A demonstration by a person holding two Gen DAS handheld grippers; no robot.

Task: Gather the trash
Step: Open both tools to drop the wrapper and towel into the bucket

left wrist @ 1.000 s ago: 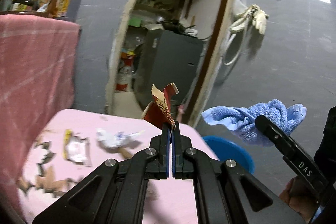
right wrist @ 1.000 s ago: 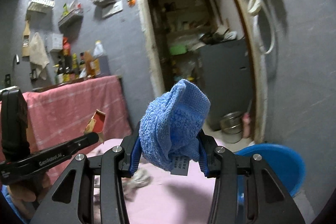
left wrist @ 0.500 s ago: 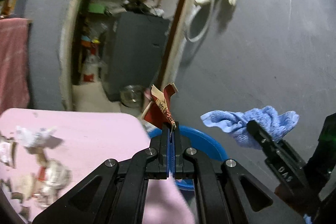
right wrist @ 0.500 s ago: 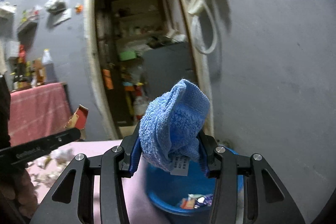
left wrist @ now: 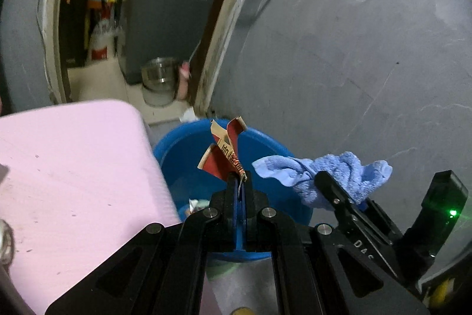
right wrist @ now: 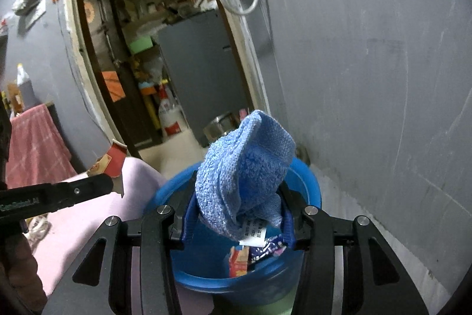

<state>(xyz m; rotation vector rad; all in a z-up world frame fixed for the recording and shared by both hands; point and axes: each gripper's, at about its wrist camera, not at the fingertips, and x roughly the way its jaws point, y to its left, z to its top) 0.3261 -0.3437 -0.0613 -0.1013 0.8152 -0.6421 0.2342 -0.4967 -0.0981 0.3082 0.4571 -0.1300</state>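
My left gripper (left wrist: pixel 239 182) is shut on a torn red and tan paper scrap (left wrist: pixel 222 158), which sticks up over the round blue bin (left wrist: pixel 183 158) beside the pink table (left wrist: pixel 73 161). In the right wrist view my right gripper (right wrist: pixel 239 197) carries a bunched blue cloth (right wrist: pixel 247 167) between its pads; its jaws are opening slightly. The cloth hangs above the bin (right wrist: pixel 306 182), where colourful wrappers (right wrist: pixel 239 259) lie inside. The left gripper (right wrist: pixel 109 185) with the scrap (right wrist: pixel 115 160) shows at the left. The cloth (left wrist: pixel 330 170) also appears right of the scrap.
A grey wall (left wrist: pixel 354 49) rises close behind the bin. An open doorway holds a grey cabinet (left wrist: pixel 171 5) and a metal pot (left wrist: pixel 157 76) on the floor. Crumpled litter (right wrist: pixel 37 226) lies on the table. A red-draped counter (right wrist: pixel 32 143) stands far left.
Both grippers have swung from over the table to the right and down, and now hang over the blue bin. The scrap and the cloth stay in the jaws.
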